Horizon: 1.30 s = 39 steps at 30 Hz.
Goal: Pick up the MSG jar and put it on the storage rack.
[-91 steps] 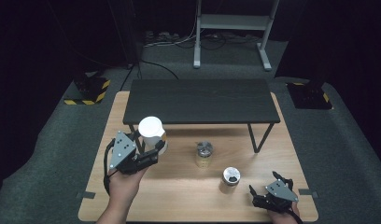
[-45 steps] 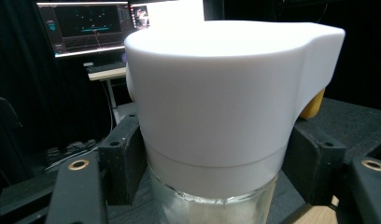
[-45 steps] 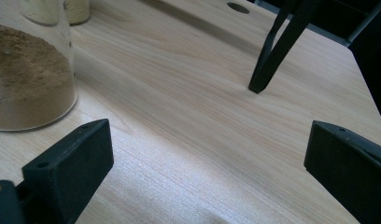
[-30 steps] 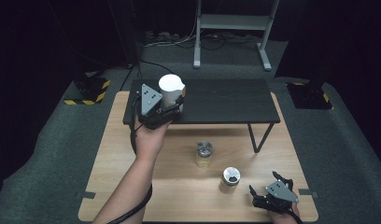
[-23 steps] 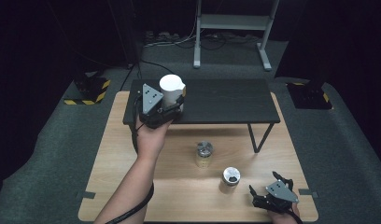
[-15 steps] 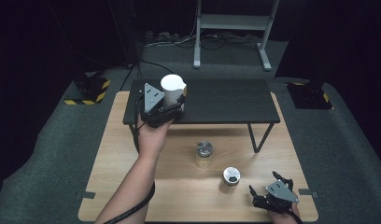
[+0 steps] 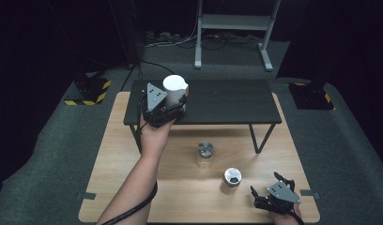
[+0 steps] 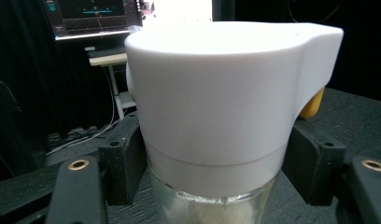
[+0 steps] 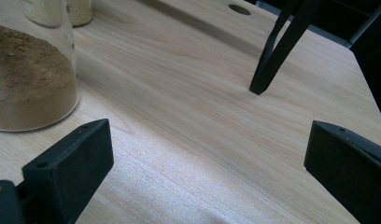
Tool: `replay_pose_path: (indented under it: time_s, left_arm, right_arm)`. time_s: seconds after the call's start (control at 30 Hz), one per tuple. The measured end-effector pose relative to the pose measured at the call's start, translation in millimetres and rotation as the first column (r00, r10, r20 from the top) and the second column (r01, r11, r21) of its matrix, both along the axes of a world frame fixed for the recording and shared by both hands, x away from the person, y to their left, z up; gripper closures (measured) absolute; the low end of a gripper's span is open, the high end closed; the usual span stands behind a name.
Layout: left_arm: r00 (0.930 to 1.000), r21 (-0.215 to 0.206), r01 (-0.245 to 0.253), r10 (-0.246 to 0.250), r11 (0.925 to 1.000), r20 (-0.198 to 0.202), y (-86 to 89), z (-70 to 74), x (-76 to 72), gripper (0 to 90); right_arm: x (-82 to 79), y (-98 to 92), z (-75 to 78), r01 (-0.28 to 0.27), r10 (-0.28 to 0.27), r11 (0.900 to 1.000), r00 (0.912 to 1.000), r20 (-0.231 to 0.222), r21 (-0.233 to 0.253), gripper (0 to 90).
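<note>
One white-lidded jar [image 7: 174,88] in the left tool [image 7: 173,101]; two jars [image 7: 205,154] on the table [image 7: 114,154].

I see a light wooden table [image 7: 110,154] with a low black shelf [image 7: 227,101] standing across its far half on thin black legs. Two small glass jars sit on the wood in front of it: one with a ribbed metal lid [image 7: 205,154], another [image 7: 232,179] nearer me holding brown powder. Beyond, a grey metal stand [image 7: 236,28] rests on dark carpet.
</note>
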<state>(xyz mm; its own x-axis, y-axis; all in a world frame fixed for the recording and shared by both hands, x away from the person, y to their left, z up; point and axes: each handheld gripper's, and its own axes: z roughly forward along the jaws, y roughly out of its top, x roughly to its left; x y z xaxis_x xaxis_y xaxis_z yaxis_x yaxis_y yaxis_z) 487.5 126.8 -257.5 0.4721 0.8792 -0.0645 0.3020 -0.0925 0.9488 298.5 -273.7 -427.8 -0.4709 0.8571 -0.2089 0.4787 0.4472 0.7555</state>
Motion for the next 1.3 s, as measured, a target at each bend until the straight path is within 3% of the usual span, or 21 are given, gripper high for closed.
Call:
replay_pose_path:
  time_s: [1.1, 1.3]
  left_arm:
    - [0.9999, -0.049, 0.01, -0.01, 0.9987, -0.006, 3.2, -4.4, 5.7, 29.7]
    - [0.9998, -0.049, -0.004, 0.003, 0.9988, -0.021, 3.8, -4.5, 5.9, 16.5]
  right_arm:
    - [-0.1, -0.4, 0.1, 0.002, -0.002, 1.0, 1.0, -0.002, 0.006, 0.8]
    - [0.1, -0.2, 0.0, 0.001, -0.001, 1.0, 1.0, -0.001, 0.003, 0.8]
